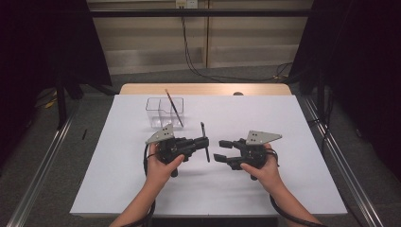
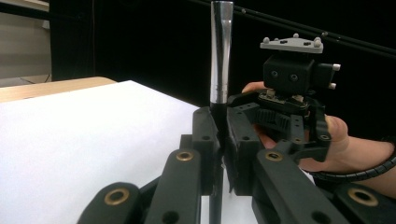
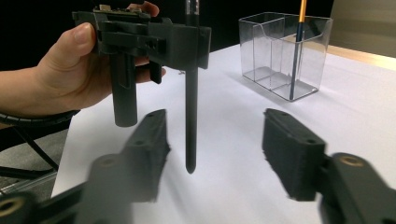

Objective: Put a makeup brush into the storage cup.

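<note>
My left gripper (image 1: pixel 204 143) is shut on a black-handled brush (image 1: pixel 205 142) with a silver ferrule (image 2: pixel 221 51), which crosses its jaws. The left gripper view shows the pads (image 2: pixel 205 135) clamped on the handle just below the ferrule. In the right gripper view the brush (image 3: pixel 189 121) hangs upright from the left gripper (image 3: pixel 187 44), its tapered tip just above the white sheet. My right gripper (image 1: pixel 220 150) faces it from the right, open, with nothing between its jaws (image 3: pixel 217 135); the brush is a short way beyond them.
A clear divided holder (image 1: pixel 164 112) stands at the back left of the white sheet (image 1: pixel 265 189), with a thin orange-handled brush (image 3: pixel 296 51) leaning in it. The wooden table edge (image 1: pixel 203 89) runs behind. Metal rails flank the table.
</note>
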`<state>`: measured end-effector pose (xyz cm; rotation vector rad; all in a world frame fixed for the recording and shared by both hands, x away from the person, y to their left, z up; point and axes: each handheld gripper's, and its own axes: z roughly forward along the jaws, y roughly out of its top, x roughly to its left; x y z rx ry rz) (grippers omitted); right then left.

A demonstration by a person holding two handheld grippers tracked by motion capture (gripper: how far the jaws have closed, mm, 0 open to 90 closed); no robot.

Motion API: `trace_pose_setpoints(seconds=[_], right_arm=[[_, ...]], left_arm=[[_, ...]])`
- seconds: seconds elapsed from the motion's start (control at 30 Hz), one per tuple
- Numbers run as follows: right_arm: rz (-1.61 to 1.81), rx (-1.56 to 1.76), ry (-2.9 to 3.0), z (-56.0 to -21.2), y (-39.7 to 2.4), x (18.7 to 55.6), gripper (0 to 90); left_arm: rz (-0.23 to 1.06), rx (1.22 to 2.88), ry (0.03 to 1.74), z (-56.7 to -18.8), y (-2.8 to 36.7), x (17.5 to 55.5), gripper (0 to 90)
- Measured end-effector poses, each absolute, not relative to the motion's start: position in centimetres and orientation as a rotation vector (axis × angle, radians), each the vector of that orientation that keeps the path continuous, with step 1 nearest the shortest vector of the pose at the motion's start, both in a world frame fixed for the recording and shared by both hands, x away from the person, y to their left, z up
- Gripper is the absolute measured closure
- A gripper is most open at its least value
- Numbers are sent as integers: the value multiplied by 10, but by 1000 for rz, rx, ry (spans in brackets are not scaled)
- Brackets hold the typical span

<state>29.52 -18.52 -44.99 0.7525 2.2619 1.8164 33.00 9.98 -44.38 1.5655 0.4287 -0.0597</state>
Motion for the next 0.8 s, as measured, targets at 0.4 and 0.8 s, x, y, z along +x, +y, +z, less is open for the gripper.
trace_pose_setpoints(seconds=[0.4, 0.8], right_arm=[[1771, 696, 2256, -449, -197, 289, 145], [1743, 746, 2228, -450, -216, 286, 86]], left_arm=[[-54, 1570, 433, -442, 102, 330, 836], [-41, 1576, 433, -442, 104, 330, 836]])
